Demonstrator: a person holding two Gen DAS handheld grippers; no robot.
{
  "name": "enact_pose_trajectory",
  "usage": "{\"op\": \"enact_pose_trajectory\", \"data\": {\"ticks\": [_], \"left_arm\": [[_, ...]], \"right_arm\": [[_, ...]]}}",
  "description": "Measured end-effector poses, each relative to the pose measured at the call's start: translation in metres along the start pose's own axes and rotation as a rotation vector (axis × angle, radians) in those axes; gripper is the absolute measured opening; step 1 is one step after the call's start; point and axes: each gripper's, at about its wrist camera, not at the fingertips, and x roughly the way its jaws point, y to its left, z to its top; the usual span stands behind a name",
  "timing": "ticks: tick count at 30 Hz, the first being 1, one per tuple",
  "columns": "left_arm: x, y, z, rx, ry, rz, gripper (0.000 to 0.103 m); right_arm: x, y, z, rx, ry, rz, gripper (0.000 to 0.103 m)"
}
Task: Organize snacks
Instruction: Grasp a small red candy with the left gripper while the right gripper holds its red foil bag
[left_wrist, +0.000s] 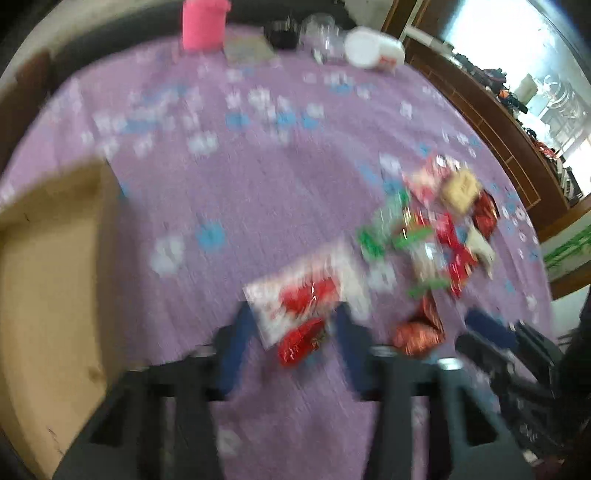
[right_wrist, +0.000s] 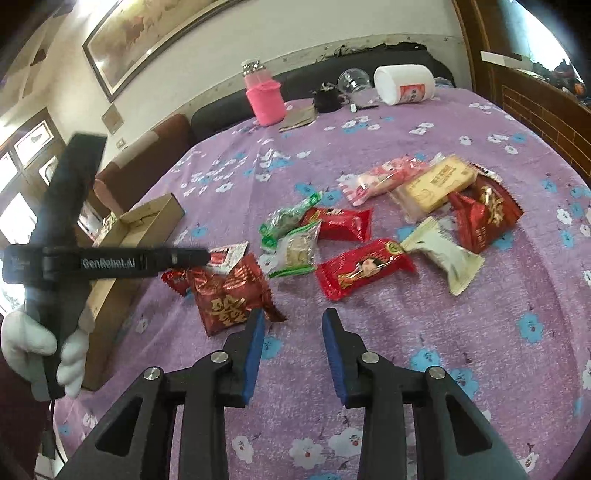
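Observation:
Several wrapped snacks lie scattered on a purple flowered tablecloth (right_wrist: 424, 350). My left gripper (left_wrist: 293, 328) points steeply down; its blue fingers (left_wrist: 238, 332) are shut on a white and red snack packet (left_wrist: 295, 295), which also shows at its tip as the packet (right_wrist: 227, 256) in the right wrist view. This view is blurred. An open cardboard box (left_wrist: 55, 258) sits to its left, seen too as the box (right_wrist: 147, 221). My right gripper (right_wrist: 293, 321) stands open just above the cloth with nothing between its fingers, right beside a dark red packet with gold characters (right_wrist: 225, 299).
The loose pile holds red packets (right_wrist: 364, 267), green-edged ones (right_wrist: 291, 247), a cream one (right_wrist: 447, 254), a pink one (right_wrist: 380, 177) and a tan biscuit pack (right_wrist: 436, 188). At the table's far edge stand a pink bottle (right_wrist: 266, 99), a clear cup (right_wrist: 352, 79) and a white jar (right_wrist: 402, 83). A gloved hand (right_wrist: 26, 339) holds the left gripper.

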Motion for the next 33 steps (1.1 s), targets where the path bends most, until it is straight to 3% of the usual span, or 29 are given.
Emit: {"op": "enact_pose_trajectory", "data": {"ticks": [4,8,9,12,16,18,21,22,24,29,31,33], "left_arm": [[-0.015,-0.016,-0.029,0.038,0.022,-0.117,0.035],[-0.046,-0.025,-0.05,0.067,-0.064,-0.113,0.036],[-0.053,-0.024,-0.054,0.07,-0.089,-0.097,0.04],[-0.069,-0.019,-0.061,0.092,-0.15,0.003,0.051],[-0.072,-0.016,-0.061,0.137,-0.171,0.056,0.051],[-0.064,-0.022,-0.057,0.184,-0.176,0.097,0.051],[-0.049,-0.029,-0.051,0.21,-0.153,0.093,0.051],[-0.045,-0.033,-0.049,0.221,-0.154,0.094,0.051],[-0.037,-0.039,-0.046,0.243,-0.154,0.107,0.051],[-0.016,-0.049,-0.033,0.25,-0.132,0.114,0.05],[-0.008,-0.053,-0.031,0.258,-0.123,0.11,0.041],[0.0,-0.057,-0.032,0.26,-0.101,0.11,0.025]], "right_arm": [[0.0,-0.009,0.002,0.043,0.0,0.021,0.034],[-0.004,-0.017,0.003,0.107,0.007,0.114,0.034],[-0.006,-0.017,0.003,0.123,0.012,0.145,0.039],[-0.011,-0.008,0.0,0.138,0.023,0.177,0.068],[-0.009,0.014,-0.002,0.129,0.051,0.154,0.07],[-0.005,0.021,-0.002,0.109,0.053,0.093,0.069],[0.008,0.031,-0.004,0.041,0.08,-0.015,0.069],[0.013,0.034,-0.007,0.016,0.092,-0.028,0.065],[0.016,0.037,-0.012,-0.018,0.096,-0.048,0.046],[0.008,0.025,-0.014,0.006,0.078,-0.025,0.035],[0.002,0.019,-0.016,0.013,0.072,-0.02,0.034],[-0.004,0.014,-0.019,0.021,0.066,-0.023,0.034]]}}
